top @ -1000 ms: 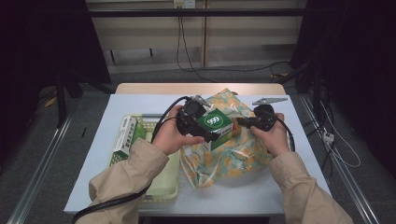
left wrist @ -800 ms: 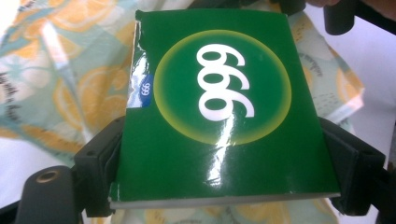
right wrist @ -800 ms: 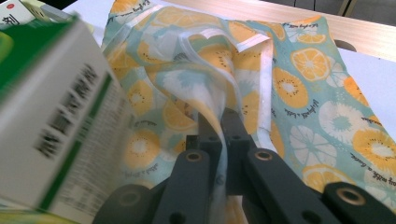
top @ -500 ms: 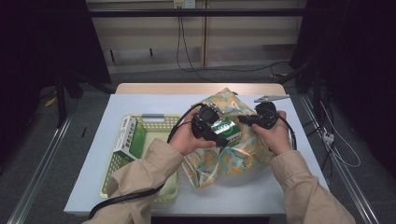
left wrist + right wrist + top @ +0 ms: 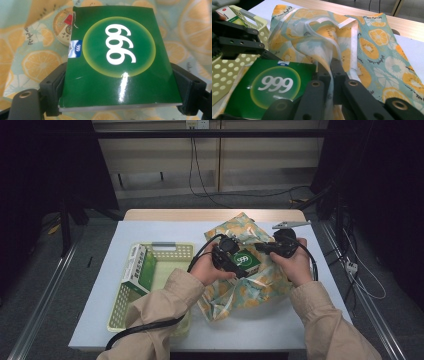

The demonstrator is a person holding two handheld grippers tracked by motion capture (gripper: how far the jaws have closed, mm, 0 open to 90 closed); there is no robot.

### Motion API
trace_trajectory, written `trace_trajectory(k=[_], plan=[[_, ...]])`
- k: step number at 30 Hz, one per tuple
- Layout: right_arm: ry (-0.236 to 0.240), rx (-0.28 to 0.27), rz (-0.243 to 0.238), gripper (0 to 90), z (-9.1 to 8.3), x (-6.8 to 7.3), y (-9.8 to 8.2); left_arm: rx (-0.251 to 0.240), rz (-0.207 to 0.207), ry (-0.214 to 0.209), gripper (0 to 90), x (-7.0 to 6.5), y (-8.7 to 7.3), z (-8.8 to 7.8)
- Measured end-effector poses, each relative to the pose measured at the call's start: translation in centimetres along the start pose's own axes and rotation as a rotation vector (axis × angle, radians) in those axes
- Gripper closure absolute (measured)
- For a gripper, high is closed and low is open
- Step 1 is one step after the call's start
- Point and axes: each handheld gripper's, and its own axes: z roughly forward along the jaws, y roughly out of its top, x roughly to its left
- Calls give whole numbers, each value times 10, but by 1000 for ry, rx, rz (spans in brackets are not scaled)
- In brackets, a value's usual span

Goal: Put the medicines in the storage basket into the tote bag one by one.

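A green box marked "999" (image 5: pixel 248 260) (image 5: pixel 117 57) is clamped across its width between the fingers (image 5: pixel 53 85) of my left gripper (image 5: pixel 231 257) (image 5: pixel 120 87). It hangs just over a cloth bag printed with orange slices (image 5: pixel 250 292) (image 5: pixel 37 62), above the bag's mouth. My right gripper (image 5: pixel 264 249) (image 5: pixel 332 68) is shut on a fold of the bag's rim (image 5: pixel 322 60) and lifts it. In the right gripper view the green box (image 5: pixel 272 85) lies low at left, and the left gripper (image 5: pixel 239 41) is above it.
A pale yellow perforated basket (image 5: pixel 150 251) (image 5: pixel 227 72) stands on the white table at left. A white and green box (image 5: pixel 136 269) leans inside its left wall. A grey plate (image 5: pixel 291 224) sits at the table's far right.
My left hand has carried the green box to the right and lower, from beside the basket to over the bag's mouth. The right hand has kept still on the bag's rim.
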Motion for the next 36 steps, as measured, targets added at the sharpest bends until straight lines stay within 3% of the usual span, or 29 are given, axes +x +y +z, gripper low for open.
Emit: trace_trajectory(k=[7, 10, 23, 28, 30, 32, 36], plan=[[4, -3, -2, 892, -1, 2, 1, 0, 12, 35, 158, 2, -2, 7], [6, -4, -5, 893, -1, 3, 1, 12, 7, 49, 157, 7, -4, 11], [15, 1, -12, 892, 2, 7, 1, -28, -36, 130, 156, 23, 2, 18], [18, 3, -6, 893, 4, 8, 0, -26, -39, 141, 156, 27, 8, 23], [20, 4, -9, 893, 5, 9, 0, -54, -58, 145, 154, 28, 11, 25], [20, 8, -9, 892, 6, 9, 0, -59, -50, 149, 146, 28, 11, 27], [21, 13, -10, 892, 6, 9, -2, -76, -80, 117, 126, 29, 8, 25]])
